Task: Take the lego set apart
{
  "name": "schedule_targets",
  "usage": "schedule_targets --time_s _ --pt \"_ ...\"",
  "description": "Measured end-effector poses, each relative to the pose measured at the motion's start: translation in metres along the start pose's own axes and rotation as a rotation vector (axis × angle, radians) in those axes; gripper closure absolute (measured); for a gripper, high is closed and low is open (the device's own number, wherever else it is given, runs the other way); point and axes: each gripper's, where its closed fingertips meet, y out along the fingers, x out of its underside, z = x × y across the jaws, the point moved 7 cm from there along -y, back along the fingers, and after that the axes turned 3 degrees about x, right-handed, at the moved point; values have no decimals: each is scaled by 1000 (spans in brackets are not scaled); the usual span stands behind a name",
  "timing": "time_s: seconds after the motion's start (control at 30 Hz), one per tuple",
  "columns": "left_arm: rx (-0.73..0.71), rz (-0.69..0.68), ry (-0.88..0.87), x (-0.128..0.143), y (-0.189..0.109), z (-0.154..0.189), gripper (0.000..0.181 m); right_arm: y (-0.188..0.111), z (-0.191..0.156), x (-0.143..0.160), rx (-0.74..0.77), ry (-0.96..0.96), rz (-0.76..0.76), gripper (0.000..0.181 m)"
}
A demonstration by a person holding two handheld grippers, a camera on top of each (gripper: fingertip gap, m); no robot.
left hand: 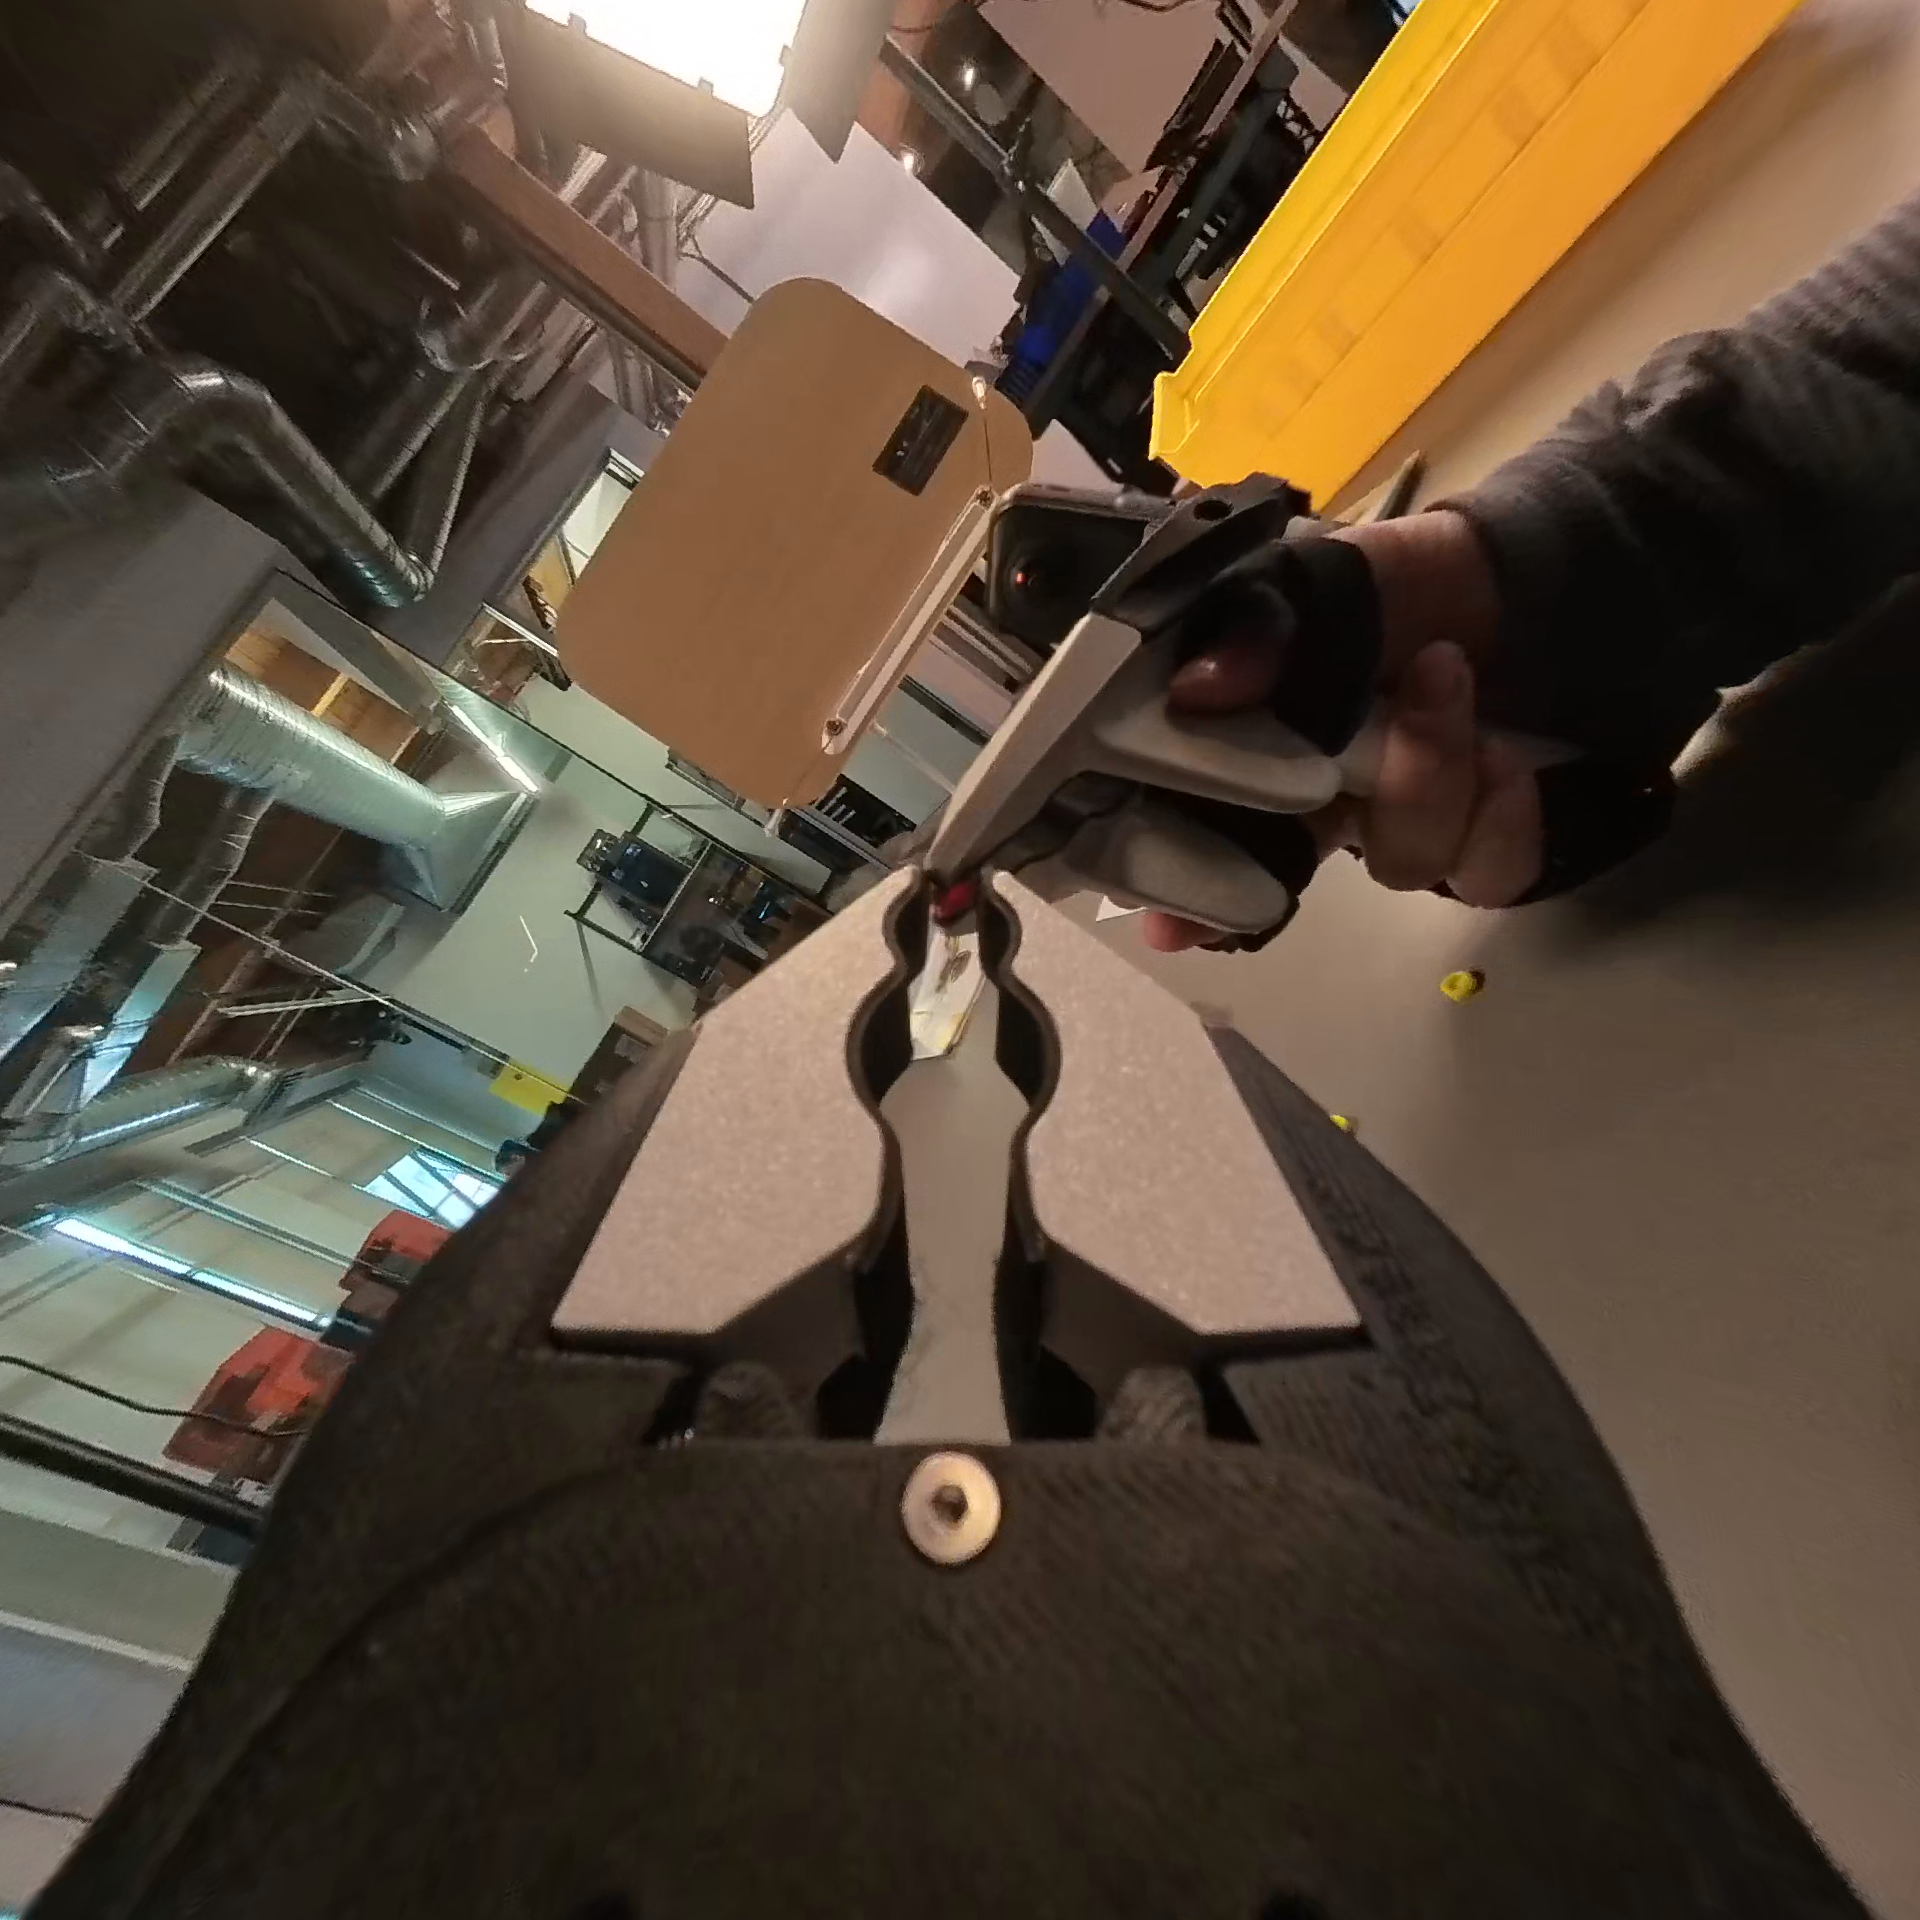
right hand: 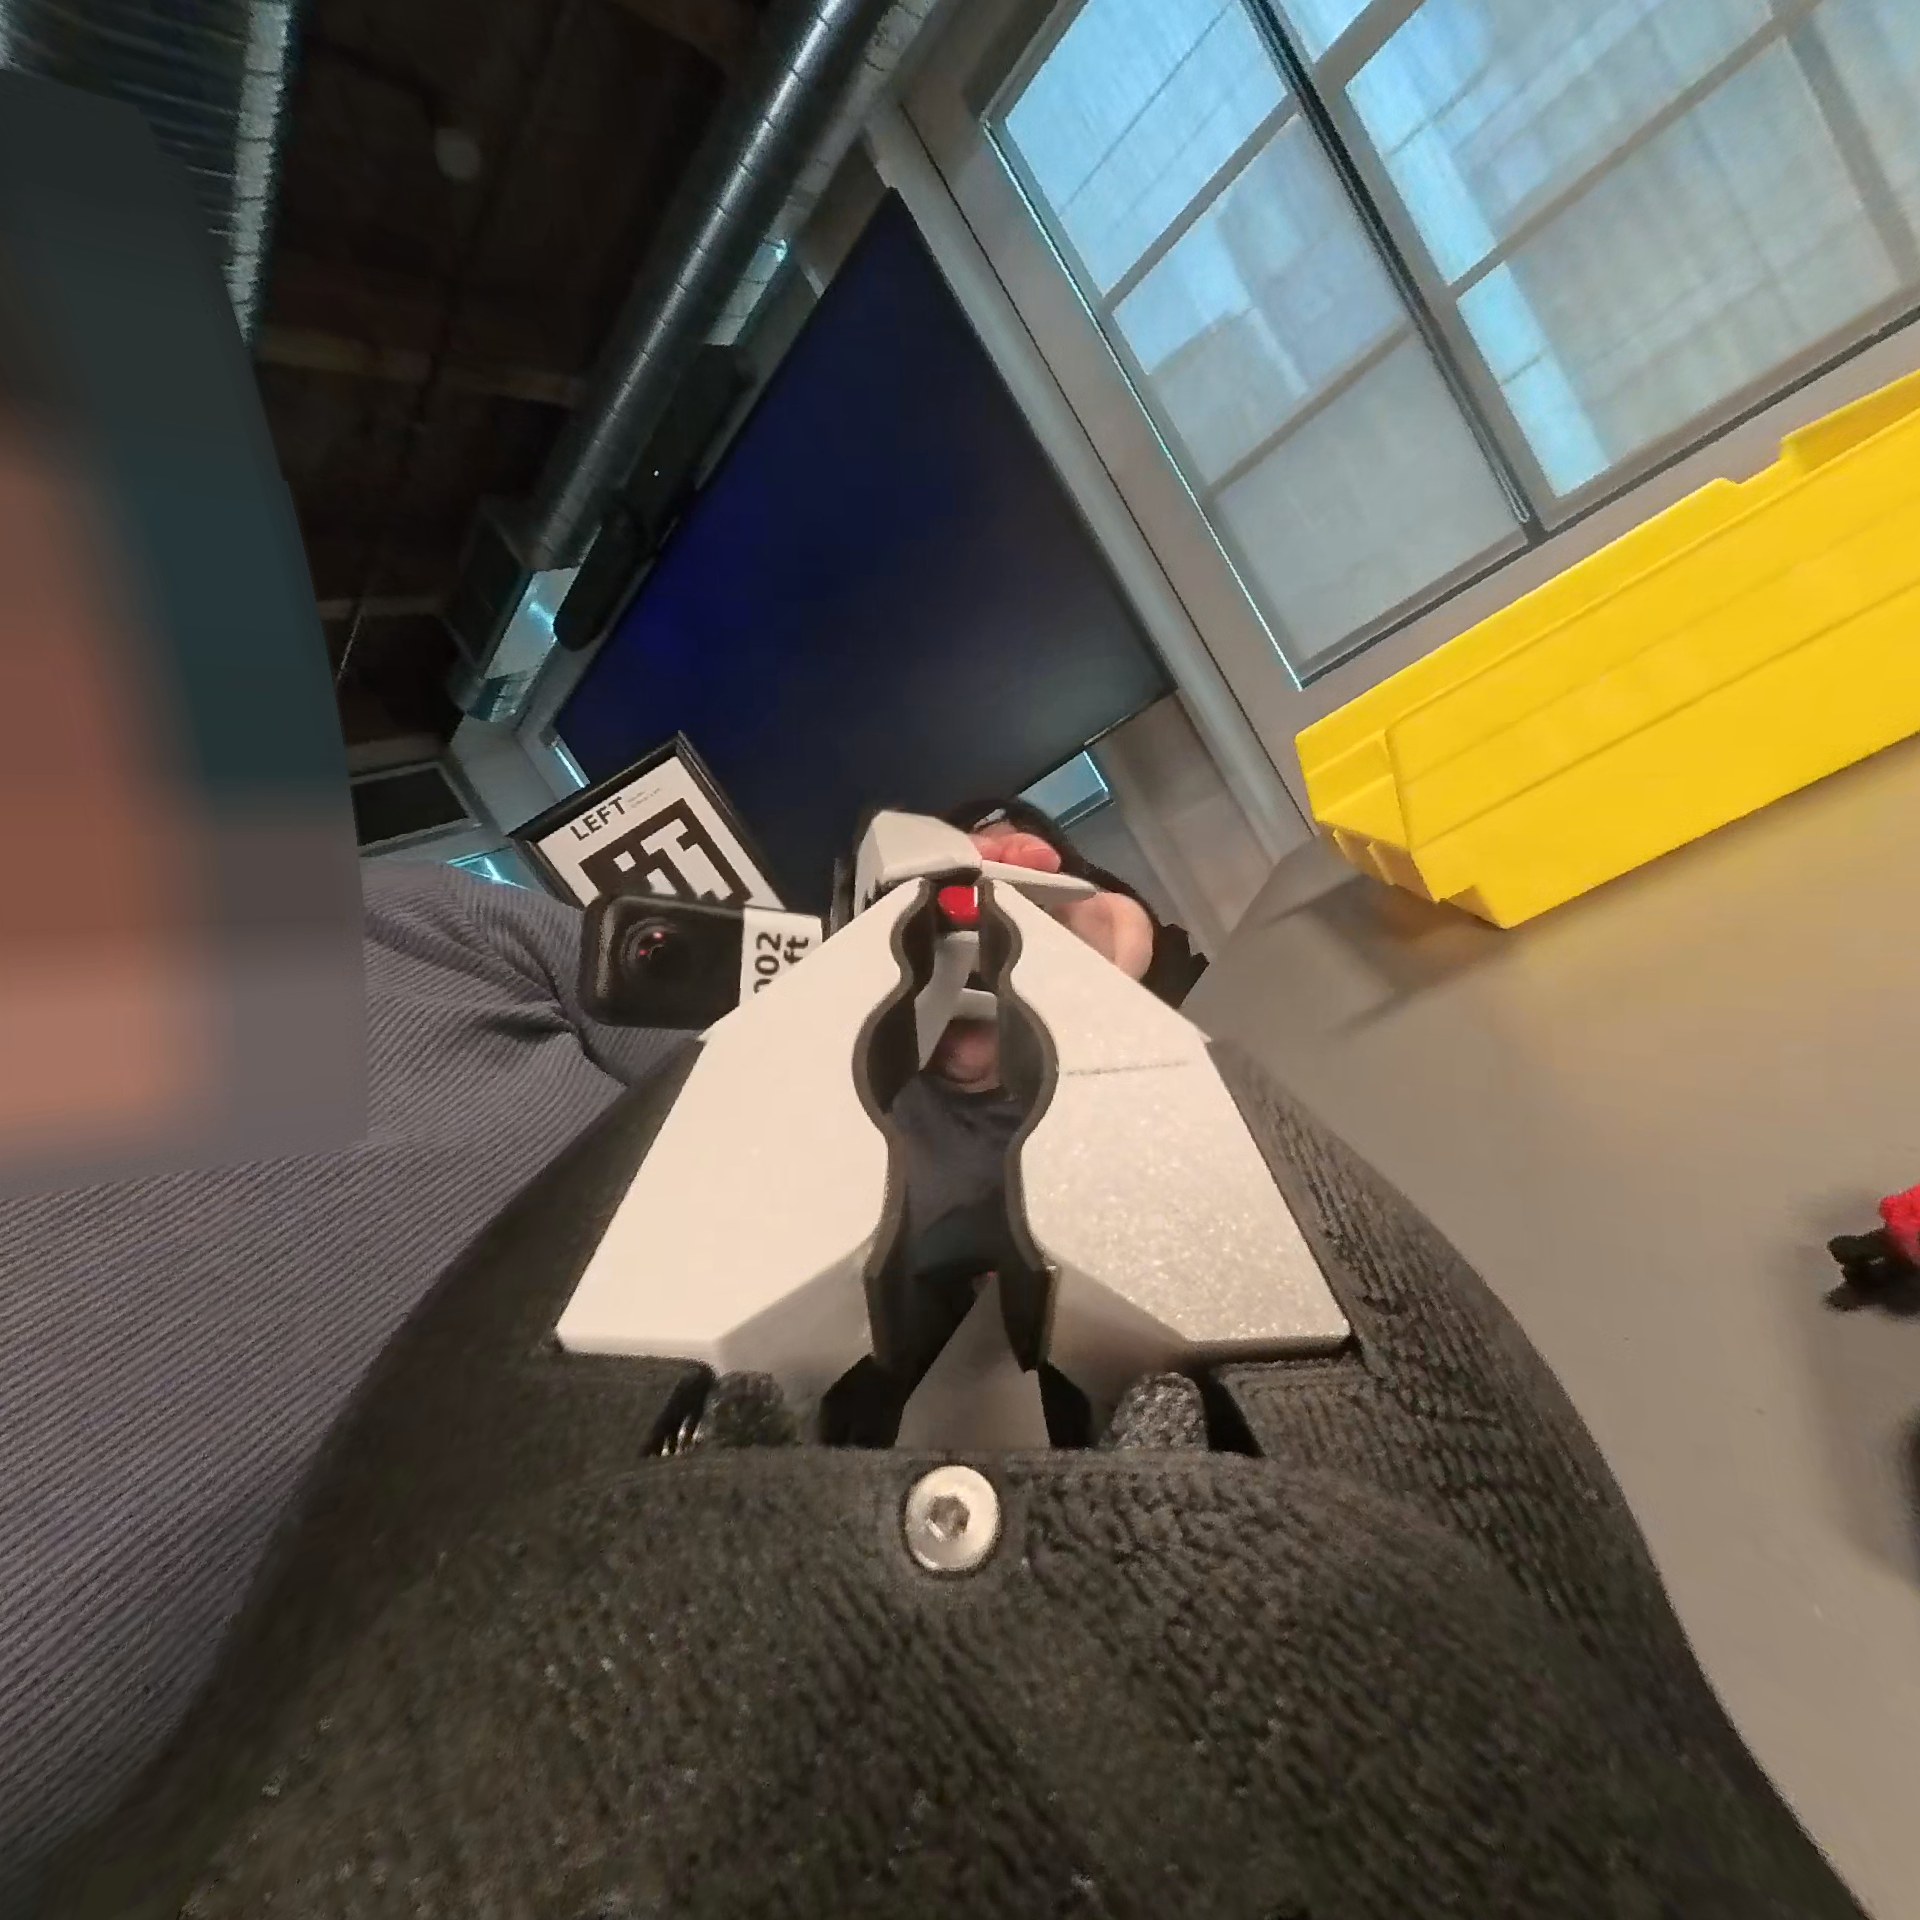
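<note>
A small lego assembly with a red piece (left hand: 954, 906) is held up off the table between both grippers, tip to tip. My left gripper (left hand: 951, 891) is shut on it; a pale piece (left hand: 940, 1003) sits further back between its fingers. My right gripper (left hand: 943, 869) comes in from the right, held by a gloved hand (left hand: 1351, 717). In the right wrist view, my right gripper (right hand: 956, 896) is shut on the red piece (right hand: 958, 908), and the left gripper (right hand: 966, 868) meets it from the far side. Most of the assembly is hidden by the fingers.
A yellow bin (left hand: 1455, 239) stands on the grey table (left hand: 1662, 1091) at the back; it also shows in the right wrist view (right hand: 1621, 748). Small yellow pieces (left hand: 1462, 982) lie loose on the table. A red and black lego piece (right hand: 1886, 1242) lies at the right edge. My two grippers' fingertips are within a few centimetres of each other.
</note>
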Motion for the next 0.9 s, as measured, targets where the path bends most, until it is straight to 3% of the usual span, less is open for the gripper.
schedule_targets --time_s 0.2,0.43,0.57,0.63,0.7,0.77,0.83,0.9 --pt "77 -62 -77 5 0 -3 175 -1 5 3 31 11 -13 174" --pt "-37 -93 -172 27 -15 -17 176 -11 4 -14 95 -65 130 161" --pt "-216 -220 -109 48 -36 -51 176 -22 8 -24 286 -233 191 154" --pt "-360 -378 -141 73 -56 -89 176 -30 8 -30 425 -356 238 155" --pt "-442 -576 -309 111 -78 -127 175 -40 8 -36 569 -477 275 157" --pt "-478 -674 -434 147 -100 -154 175 -49 6 -42 683 -563 302 160" --pt "-467 -789 -552 184 -117 -169 175 -57 5 -46 757 -608 313 160" --pt "-328 -951 -765 220 -125 -168 175 -62 6 -48 814 -638 315 161"
